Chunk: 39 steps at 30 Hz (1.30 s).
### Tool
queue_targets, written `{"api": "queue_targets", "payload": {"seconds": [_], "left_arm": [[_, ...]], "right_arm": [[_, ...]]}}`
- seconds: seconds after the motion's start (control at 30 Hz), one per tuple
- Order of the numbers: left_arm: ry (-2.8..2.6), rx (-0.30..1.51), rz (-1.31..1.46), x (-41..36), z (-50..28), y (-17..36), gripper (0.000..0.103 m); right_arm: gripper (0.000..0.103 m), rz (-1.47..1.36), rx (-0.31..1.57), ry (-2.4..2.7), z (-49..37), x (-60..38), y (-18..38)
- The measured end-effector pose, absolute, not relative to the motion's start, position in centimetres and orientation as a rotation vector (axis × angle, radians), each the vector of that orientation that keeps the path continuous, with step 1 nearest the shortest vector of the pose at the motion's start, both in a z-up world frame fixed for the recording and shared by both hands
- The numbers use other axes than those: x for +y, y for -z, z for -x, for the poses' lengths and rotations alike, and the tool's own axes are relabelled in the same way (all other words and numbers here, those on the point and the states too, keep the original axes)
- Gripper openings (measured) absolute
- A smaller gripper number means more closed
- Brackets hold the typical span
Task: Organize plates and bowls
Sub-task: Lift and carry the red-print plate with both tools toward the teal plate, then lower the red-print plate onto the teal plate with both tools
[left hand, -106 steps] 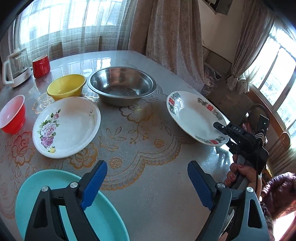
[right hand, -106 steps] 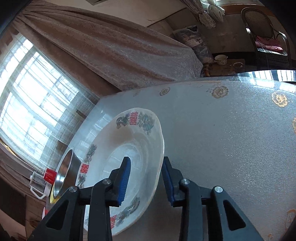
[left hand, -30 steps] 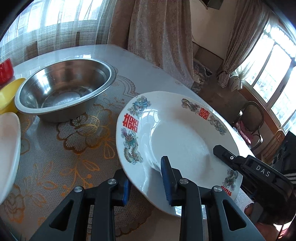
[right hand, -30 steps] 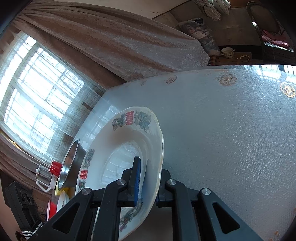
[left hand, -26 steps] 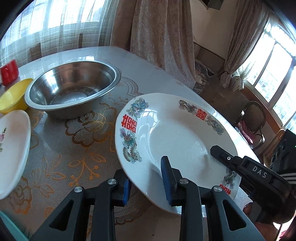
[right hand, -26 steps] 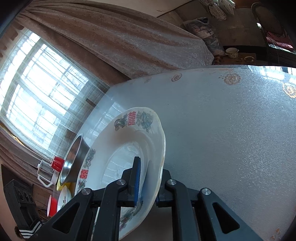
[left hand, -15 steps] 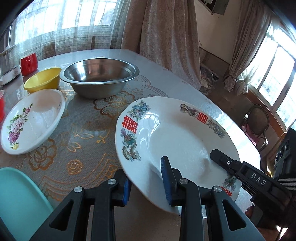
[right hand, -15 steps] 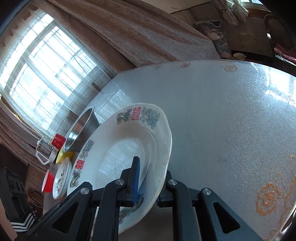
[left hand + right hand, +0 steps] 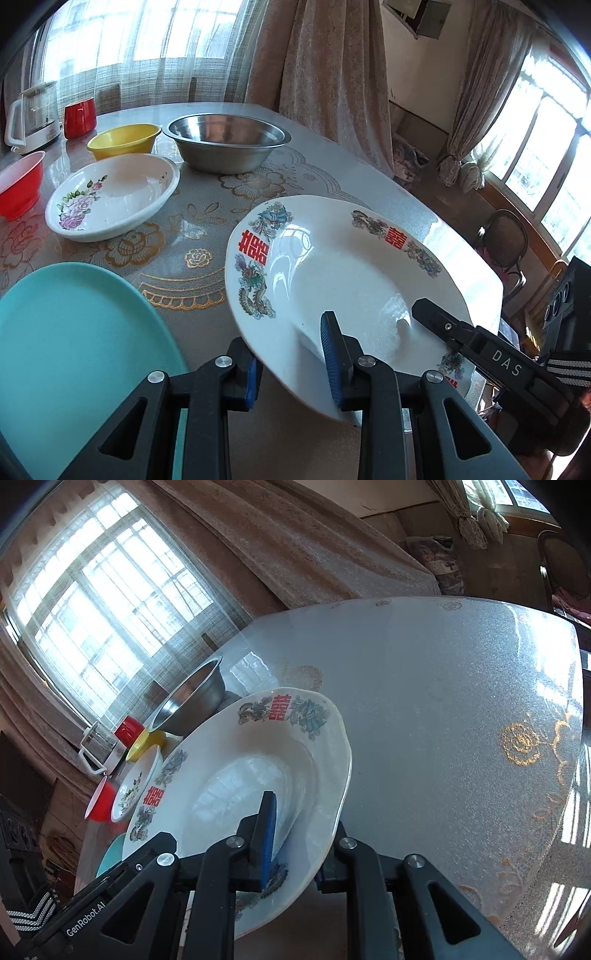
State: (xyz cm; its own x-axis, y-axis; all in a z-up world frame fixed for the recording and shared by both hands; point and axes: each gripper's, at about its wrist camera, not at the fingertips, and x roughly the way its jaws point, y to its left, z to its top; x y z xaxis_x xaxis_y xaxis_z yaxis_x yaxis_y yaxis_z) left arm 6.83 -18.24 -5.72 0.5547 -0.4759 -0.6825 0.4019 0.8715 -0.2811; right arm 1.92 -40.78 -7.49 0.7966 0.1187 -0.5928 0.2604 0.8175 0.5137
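A white plate with red characters and dragon motifs (image 9: 332, 266) hangs tilted above the table, held at its near rim by both grippers. My left gripper (image 9: 291, 369) is shut on the rim, one blue pad on the inside, the other beneath. My right gripper (image 9: 295, 849) is shut on the same plate (image 9: 251, 775), its inner pad on the plate's slope and its outer finger under the rim. A teal plate (image 9: 74, 350) lies at lower left, just left of the held plate. Behind are a floral plate (image 9: 118, 195), a steel bowl (image 9: 225, 147), a yellow bowl (image 9: 123, 138) and a red bowl (image 9: 18, 188).
A red cup (image 9: 79, 118) and a white kettle (image 9: 33, 114) stand at the table's far left corner. The table's right edge (image 9: 424, 206) drops to the floor, with a chair (image 9: 506, 236) beyond it. Curtains and windows ring the room.
Both grippers have carried the white plate back across the table, away from the steel bowl. The floral plate, red bowl and teal plate have come into the left wrist view.
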Motion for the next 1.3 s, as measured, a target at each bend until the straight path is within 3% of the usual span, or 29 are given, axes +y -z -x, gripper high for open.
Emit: {"api": "queue_targets", "payload": {"seconds": [0.87, 1.3], "left_arm": [[0.511, 0.755, 0.124, -12.1, -1.9, 3.8, 0.029], [0.393, 0.744, 0.176, -5.5, -1.2, 3.3, 0.029]], "right_arm": [[0.018, -0.586, 0.617, -0.014, 2.5, -36.3, 5.7], [0.019, -0.553, 0.636, -0.134, 1.4, -30.7, 4.7]]}}
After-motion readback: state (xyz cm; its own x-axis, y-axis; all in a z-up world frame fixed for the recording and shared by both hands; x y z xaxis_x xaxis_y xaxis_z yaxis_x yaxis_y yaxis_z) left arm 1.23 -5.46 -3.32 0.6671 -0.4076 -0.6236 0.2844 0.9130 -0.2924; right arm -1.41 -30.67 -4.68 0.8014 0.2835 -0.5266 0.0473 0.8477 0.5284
